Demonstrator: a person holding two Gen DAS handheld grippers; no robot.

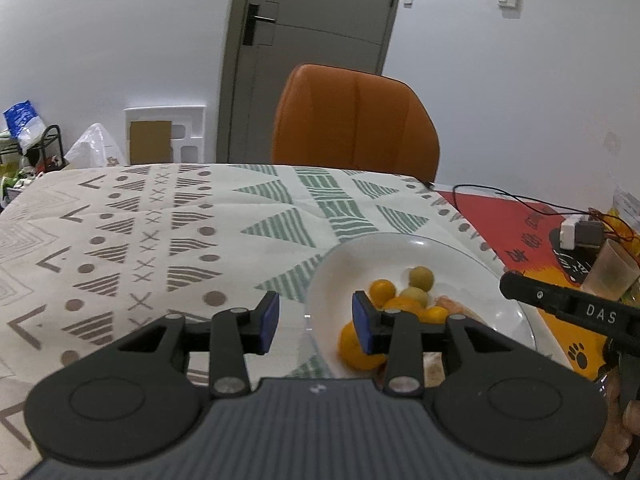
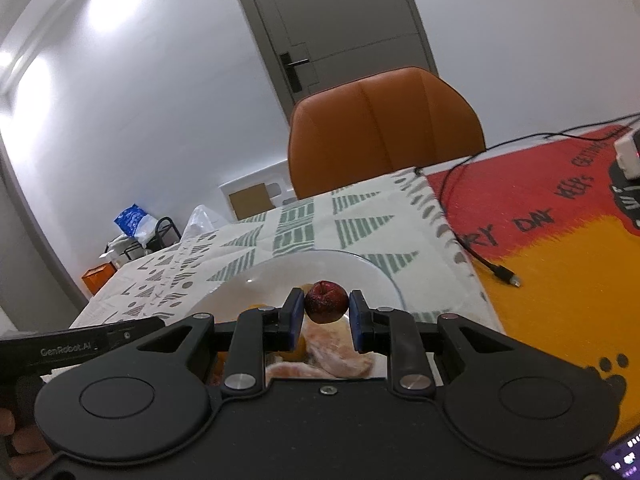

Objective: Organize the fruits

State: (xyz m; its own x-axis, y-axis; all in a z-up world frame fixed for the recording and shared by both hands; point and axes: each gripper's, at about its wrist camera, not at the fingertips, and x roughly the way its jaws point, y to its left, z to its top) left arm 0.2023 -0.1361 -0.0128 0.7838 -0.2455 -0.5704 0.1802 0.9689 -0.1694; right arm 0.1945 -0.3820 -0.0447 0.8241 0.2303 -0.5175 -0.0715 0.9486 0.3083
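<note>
Here, right gripper [image 2: 326, 312] marked "DAS" clamping dark red fruit [image 2: 326, 301], left gripper [image 1: 316, 320] marked "GenRobot.AI" agape, empty.

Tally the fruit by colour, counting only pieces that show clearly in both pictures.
Orange or yellow fruit in the bowl: 4
Green fruit in the bowl: 2
Dark red fruit held in the right hand-held gripper: 1
Total: 7; pale peeled pieces not counted.

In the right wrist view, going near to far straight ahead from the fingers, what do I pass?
Dark red fruit held between the fingers → white plate → patterned tablecloth → orange chair → grey door.
</note>
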